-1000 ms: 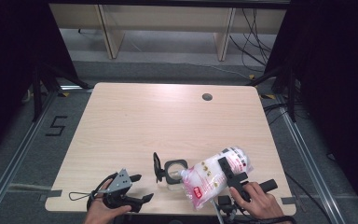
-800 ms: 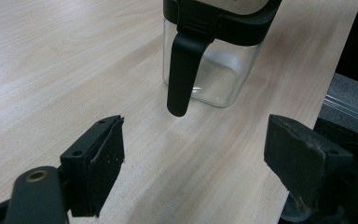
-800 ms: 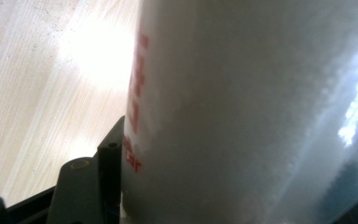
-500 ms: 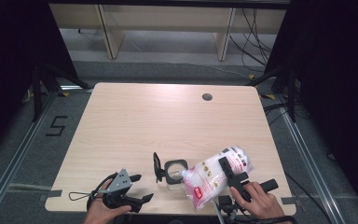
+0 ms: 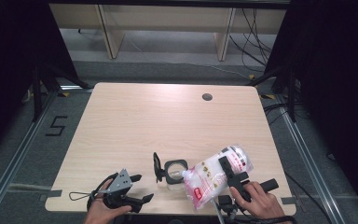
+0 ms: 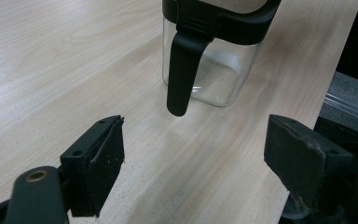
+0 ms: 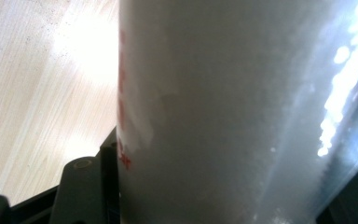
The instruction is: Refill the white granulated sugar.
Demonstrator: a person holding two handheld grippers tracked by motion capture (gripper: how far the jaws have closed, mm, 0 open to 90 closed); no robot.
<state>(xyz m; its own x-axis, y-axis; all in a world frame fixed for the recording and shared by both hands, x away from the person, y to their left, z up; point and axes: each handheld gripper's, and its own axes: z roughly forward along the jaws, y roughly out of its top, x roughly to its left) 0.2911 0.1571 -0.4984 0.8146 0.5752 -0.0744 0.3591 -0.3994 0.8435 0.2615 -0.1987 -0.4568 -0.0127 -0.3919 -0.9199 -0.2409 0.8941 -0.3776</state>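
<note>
Two hands at the table's near edge: right gripper (image 5: 231,173) clamps tilted white-powder plastic bag (image 5: 212,175) over square glass jar (image 5: 174,171); left gripper (image 5: 139,187) spread, level.

We read a dark "5" marked on the grey floor (image 5: 37,154) left of the tabletop (image 5: 168,121); the white bag (image 5: 214,175) bears a red label with print too small for us to read; in the right gripper view its red characters stay illegible.
</note>
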